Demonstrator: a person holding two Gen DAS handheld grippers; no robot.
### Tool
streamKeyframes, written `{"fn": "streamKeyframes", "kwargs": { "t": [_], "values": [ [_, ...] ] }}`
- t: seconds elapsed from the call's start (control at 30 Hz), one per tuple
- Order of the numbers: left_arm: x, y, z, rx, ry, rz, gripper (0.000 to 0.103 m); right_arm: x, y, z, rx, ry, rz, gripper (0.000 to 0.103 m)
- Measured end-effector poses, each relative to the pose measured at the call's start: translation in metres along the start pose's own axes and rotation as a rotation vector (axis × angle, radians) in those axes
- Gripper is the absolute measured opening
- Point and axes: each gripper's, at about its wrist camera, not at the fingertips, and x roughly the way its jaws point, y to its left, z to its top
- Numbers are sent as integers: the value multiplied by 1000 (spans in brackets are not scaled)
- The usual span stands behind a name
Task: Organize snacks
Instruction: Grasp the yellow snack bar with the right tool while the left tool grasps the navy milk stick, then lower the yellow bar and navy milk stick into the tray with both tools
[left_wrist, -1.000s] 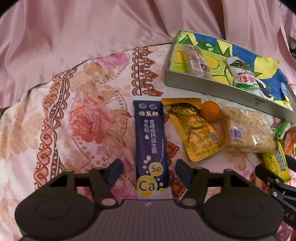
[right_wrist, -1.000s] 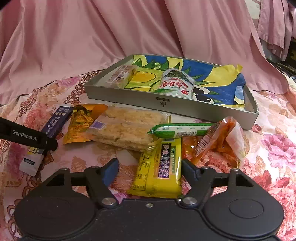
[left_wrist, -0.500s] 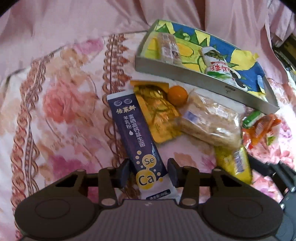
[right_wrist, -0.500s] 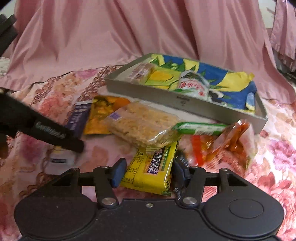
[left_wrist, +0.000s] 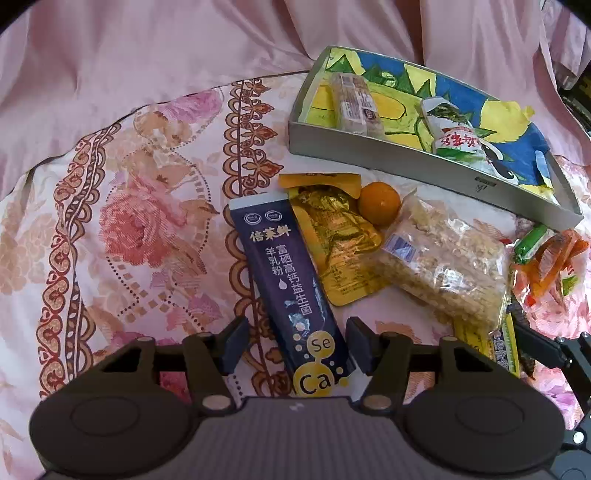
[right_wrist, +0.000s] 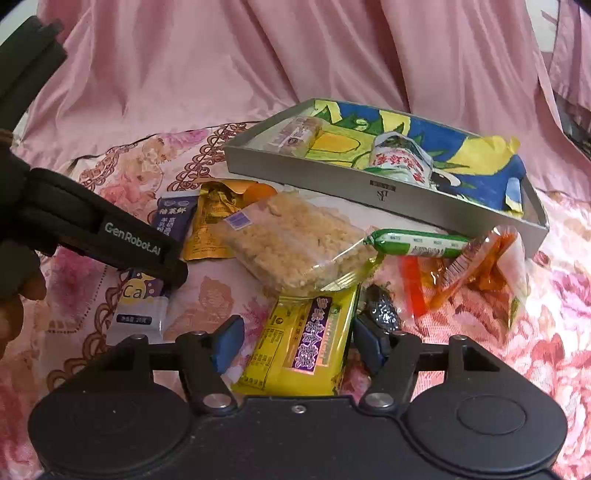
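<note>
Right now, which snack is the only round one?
The little orange fruit, lying between the golden pouch and the clear bag of crispy rice cake. Every other snack is a flat or long wrapped packet.

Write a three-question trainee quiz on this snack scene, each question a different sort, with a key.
1. True or false: the right gripper has its jaws clamped tight on the green sausage stick.
2. Multiple choice: how many packets lie inside the grey tray? A) none B) two C) five
3. Fill in: the left gripper has its jaws open on either side of the dark ___ sachet.

Key
1. False: the jaws stand open around the yellow packet; the sausage lies further off.
2. B: the wafer bar and the white-green packet.
3. Blue.
</note>
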Motion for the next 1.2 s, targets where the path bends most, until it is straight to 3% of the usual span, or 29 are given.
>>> {"fn": "streamKeyframes", "kwargs": {
  "t": [0.07,0.17,0.3,0.53,0.7,1.03,1.2],
  "values": [
    [-1,-1,0,11,-1,-5,53,2,1,0,-9,0,-2,65],
    [-3,-2,-1,18,-1,-12,47,1,2,0,-22,0,-17,58],
    [-7,-2,-3,10,13,-30,45,-2,6,-2,-57,11,-33,57],
    [-20,6,-14,-126,107,-153,43,-22,22,-16,-214,38,-73,55],
    [-33,-1,-28,-141,143,-229,43,-39,23,-29,-252,56,-74,54],
    [-62,-22,-41,-57,68,-263,42,-82,34,-51,-433,-58,-219,51],
    [-81,-24,-43,-39,-38,-271,42,-94,36,-55,-497,-118,-282,51]
  ]
}}
